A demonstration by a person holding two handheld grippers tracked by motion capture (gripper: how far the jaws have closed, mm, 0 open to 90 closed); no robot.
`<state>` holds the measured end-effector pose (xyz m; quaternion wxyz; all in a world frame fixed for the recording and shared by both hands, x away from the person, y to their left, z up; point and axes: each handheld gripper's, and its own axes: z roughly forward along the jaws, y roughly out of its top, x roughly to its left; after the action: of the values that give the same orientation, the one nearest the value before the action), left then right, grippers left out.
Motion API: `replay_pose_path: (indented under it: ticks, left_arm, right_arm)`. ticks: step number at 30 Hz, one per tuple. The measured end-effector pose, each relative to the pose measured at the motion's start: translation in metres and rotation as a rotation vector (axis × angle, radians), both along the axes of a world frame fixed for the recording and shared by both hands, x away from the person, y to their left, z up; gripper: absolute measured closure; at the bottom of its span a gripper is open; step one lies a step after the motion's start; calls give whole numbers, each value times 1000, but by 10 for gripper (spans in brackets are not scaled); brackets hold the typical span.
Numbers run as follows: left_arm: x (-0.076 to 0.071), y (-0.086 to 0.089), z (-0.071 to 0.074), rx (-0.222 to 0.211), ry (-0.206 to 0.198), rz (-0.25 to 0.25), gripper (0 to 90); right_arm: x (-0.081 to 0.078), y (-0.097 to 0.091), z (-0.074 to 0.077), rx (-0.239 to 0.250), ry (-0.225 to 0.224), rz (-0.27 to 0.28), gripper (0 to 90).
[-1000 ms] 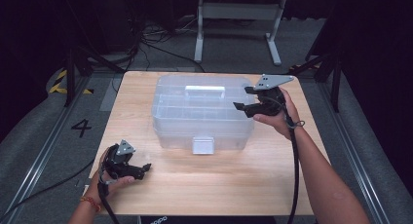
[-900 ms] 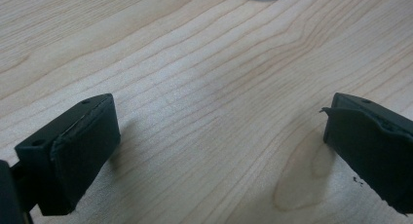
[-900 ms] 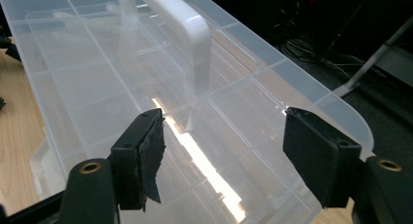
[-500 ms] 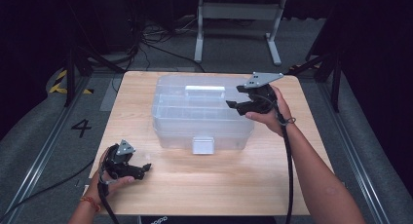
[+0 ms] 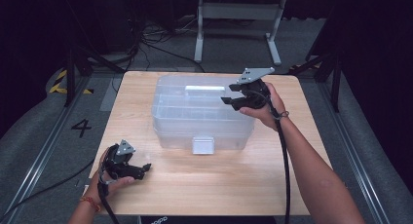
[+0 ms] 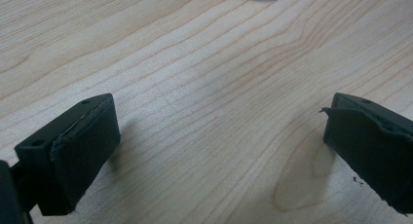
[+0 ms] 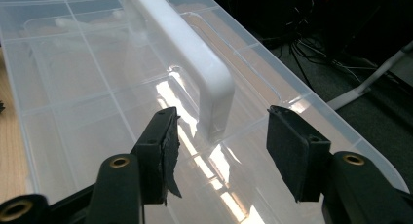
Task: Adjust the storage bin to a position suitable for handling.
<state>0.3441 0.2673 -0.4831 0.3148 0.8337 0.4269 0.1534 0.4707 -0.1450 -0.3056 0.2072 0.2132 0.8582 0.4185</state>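
Overhead, the right tongs (image 5: 233, 101) have just been closing and stand half open, their pads either side of the white handle (image 7: 195, 53) (not pressing it) on the clear lidded box (image 5: 195, 114) at the surface's (image 5: 219, 185) centre. At seven o'clock, the left tongs (image 5: 141, 169) gape wide, empty.

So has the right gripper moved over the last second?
Yes. The right gripper has shifted left from the table's right edge over the clear box, its fingers closing toward the handle, not yet gripping.
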Motion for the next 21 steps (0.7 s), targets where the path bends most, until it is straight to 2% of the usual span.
replay_pose_path:
  ticks: [11,21]
  left_arm:
    - [0,0,0,0,0,0,4]
    - [0,0,0,1,-1,-1,4]
  right_arm:
    - [10,6,2,2,20,-3,544]
    - [13,10,2,-15,17,11,613]
